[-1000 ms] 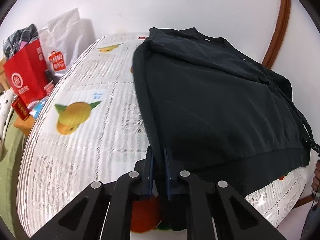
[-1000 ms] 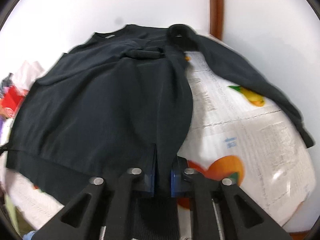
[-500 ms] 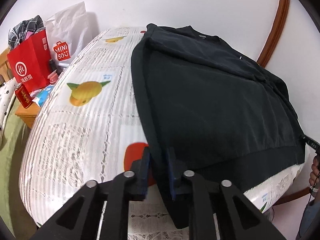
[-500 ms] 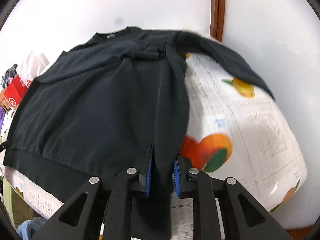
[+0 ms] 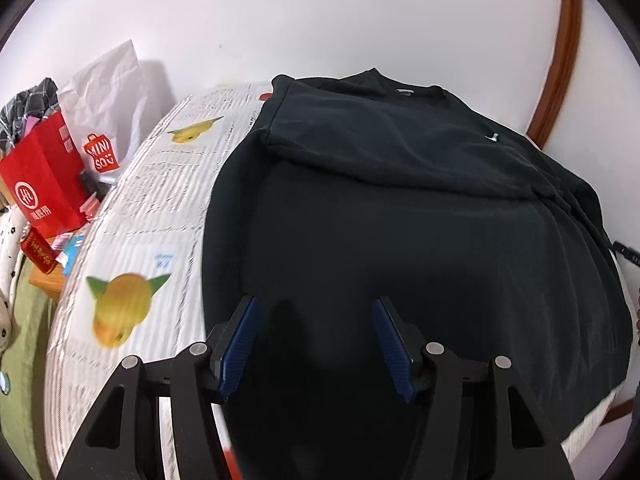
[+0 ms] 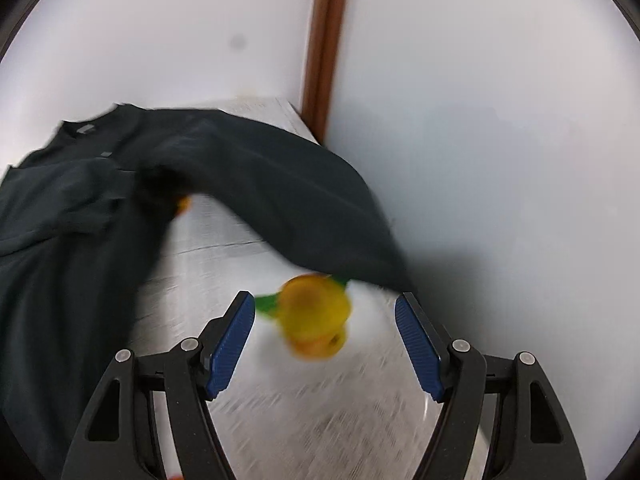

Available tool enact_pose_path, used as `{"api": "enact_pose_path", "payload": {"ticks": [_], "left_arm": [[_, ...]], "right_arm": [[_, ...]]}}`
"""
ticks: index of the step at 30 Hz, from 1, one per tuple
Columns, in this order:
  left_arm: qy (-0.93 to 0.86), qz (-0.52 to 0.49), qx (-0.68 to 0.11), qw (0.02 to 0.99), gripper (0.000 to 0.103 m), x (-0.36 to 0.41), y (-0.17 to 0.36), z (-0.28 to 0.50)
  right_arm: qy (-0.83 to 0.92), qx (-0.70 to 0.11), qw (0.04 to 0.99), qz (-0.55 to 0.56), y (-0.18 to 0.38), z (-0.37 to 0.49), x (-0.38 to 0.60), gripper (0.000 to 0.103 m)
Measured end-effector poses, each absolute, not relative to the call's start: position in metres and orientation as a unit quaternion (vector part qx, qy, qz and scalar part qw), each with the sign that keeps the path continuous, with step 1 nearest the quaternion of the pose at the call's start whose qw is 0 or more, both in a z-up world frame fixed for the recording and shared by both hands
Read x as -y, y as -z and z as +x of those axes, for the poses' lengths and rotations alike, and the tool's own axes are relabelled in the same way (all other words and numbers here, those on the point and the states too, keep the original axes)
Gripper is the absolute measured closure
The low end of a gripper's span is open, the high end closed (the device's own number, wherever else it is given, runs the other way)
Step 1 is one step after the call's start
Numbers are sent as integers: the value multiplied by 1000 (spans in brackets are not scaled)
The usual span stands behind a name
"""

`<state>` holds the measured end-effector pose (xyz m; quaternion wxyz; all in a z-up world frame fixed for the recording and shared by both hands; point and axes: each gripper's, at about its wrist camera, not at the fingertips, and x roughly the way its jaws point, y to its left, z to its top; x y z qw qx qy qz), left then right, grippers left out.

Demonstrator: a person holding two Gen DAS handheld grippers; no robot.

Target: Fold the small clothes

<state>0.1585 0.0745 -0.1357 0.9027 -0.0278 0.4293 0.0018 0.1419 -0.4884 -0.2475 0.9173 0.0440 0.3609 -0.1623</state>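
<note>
Both grippers, left [image 5: 314, 340] and right [image 6: 325, 340], jaws just opening, empty; limp sweatshirt [image 5: 400, 220] sagging; gripping right-frame sleeve [image 6: 288, 200] likely best.

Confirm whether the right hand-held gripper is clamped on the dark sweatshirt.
No: the right hand-held gripper stands open over the printed tablecloth, with the sweatshirt off to its side.

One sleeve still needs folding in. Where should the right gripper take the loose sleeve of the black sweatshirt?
Judging by its pose: near the cuff end of the sleeve, which lies stretched across the tablecloth. The open right gripper can come from this near edge.
</note>
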Motion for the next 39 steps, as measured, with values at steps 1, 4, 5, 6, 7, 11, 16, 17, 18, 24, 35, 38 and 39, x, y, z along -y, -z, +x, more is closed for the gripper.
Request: {"api": "enact_pose_path", "payload": {"ticks": [1,4,5,6,7,11,16,17,18,24,35,38,39], "left_arm": [[-3,-30,-432,901,46,-75,138,164],[-8,-34,-444,895,46,-77,146,178],[-10,-38,-446,894,46,-78,148,180],[-10,-41,-447,894,46,-80,150,181],[-9,-44,-448,893,46,-80,153,182],[-3,-41,-442,896,44,-80,156,182],[-2,-26,-435,900,41,-77,158,178],[-3,-22,-434,901,41,-76,159,177],[-4,-18,-433,901,40,-75,159,177],[-3,-11,-435,900,36,-71,160,183],[0,-10,-436,900,32,-69,161,184],[1,-10,-436,900,32,-69,161,184],[1,-10,-436,900,32,-69,161,184]], "right_arm": [[160,-369,914,45,253,153,496,31],[157,-391,905,54,265,180,513,31],[153,-398,903,60,269,187,517,32],[145,-402,901,70,272,192,523,31],[143,-394,905,78,273,195,527,30],[150,-388,906,82,272,205,538,60],[188,-354,915,56,252,205,537,96],[199,-340,918,52,243,201,536,96],[205,-322,922,57,228,197,537,96],[189,-241,949,73,138,188,503,96],[3,-208,978,24,85,215,325,96],[-24,-238,971,13,114,231,288,95],[-28,-252,967,4,127,239,277,94]]}}
